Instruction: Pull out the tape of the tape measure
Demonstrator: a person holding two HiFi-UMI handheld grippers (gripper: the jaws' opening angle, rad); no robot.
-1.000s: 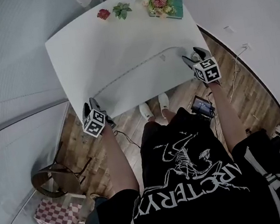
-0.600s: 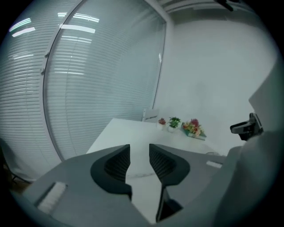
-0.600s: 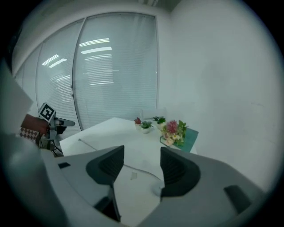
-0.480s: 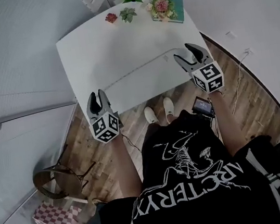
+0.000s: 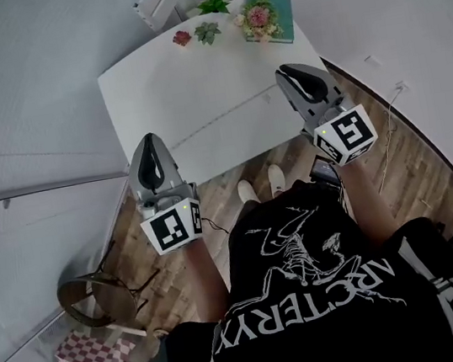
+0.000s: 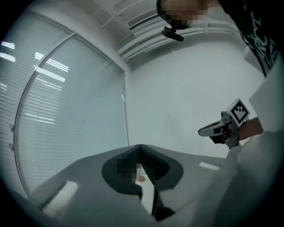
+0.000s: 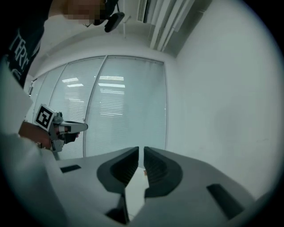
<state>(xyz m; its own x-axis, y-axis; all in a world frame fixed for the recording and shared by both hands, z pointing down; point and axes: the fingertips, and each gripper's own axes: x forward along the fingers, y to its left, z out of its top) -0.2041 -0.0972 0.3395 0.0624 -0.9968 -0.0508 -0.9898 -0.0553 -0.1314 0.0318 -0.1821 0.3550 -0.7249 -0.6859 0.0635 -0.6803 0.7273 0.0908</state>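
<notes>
A thin pale tape (image 5: pixel 225 115) lies drawn out across the near part of the white table (image 5: pixel 193 79). I cannot make out the tape measure's case. My left gripper (image 5: pixel 147 141) is lifted over the table's near left corner. Its jaws are shut and empty (image 6: pixel 140 148), aimed at a wall and glass partition. My right gripper (image 5: pixel 288 73) is raised over the near right edge, above the tape's right end. Its jaws (image 7: pixel 141 151) are closing to a narrow slit with nothing between them. Each gripper shows in the other's view: the right gripper (image 6: pixel 222 128) and the left gripper (image 7: pixel 62 128).
At the table's far end stand a teal tray (image 5: pixel 277 7) with flowers (image 5: pixel 256 16), two small succulents (image 5: pixel 206 31) and a green plant (image 5: pixel 214 3). The person's shoes (image 5: pixel 245 188) rest on the wooden floor by the table's near edge. A round chair (image 5: pixel 91 295) stands at lower left.
Both grippers have lifted off the table's near edge toward the camera and now tilt upward. The jaws of both have narrowed. The tape stays laid out on the table.
</notes>
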